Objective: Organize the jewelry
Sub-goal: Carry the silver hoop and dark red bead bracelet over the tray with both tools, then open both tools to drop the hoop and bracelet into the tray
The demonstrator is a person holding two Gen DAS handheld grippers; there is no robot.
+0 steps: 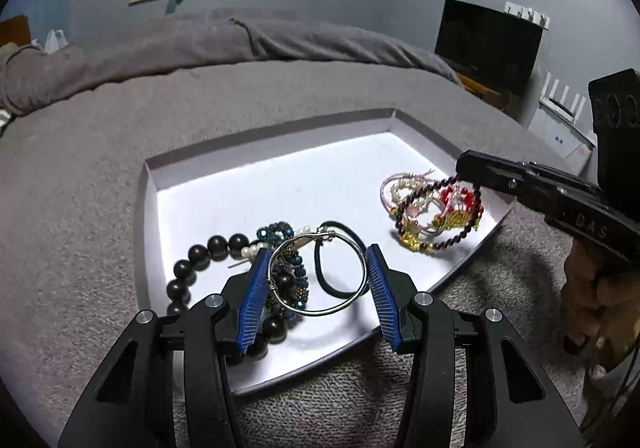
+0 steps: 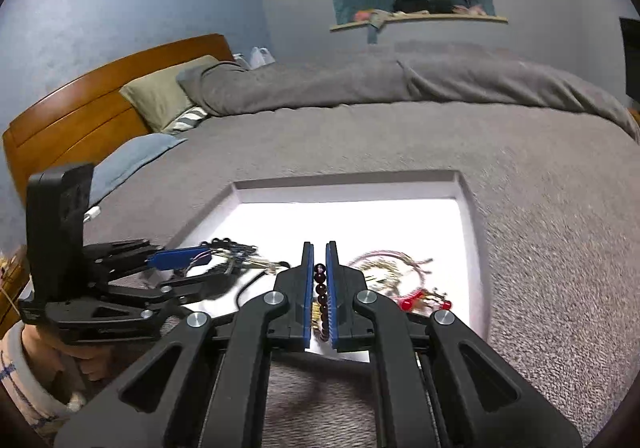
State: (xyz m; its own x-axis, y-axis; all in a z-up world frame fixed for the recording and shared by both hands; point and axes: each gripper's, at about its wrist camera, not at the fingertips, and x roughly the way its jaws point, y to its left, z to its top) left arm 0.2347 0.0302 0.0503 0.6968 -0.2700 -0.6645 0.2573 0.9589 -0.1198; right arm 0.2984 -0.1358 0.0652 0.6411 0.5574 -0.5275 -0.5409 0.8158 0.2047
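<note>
Both hand-held grippers work over the white tray [image 1: 168, 184] lying on the grey bed [image 1: 100, 152]. One, the left hand-held gripper [image 1: 318, 272], has its jaws about half apart with the silver wire bangle [image 1: 320, 274] spanning between the blue pads [image 1: 256, 288]; whether it is truly clamped I cannot tell. At the tray's right side, the right hand-held gripper [image 2: 319, 288] is closed on the dark red bead bracelet [image 1: 444, 212], which loops through a tangle of pink cords, red beads and gold charms [image 1: 432, 208]. Lifting could drag that whole cluster along. On the left, the bangle lies over the black bead bracelet [image 1: 200, 260] and a black cord [image 1: 340, 256], so it may snag them or slip free.
</note>
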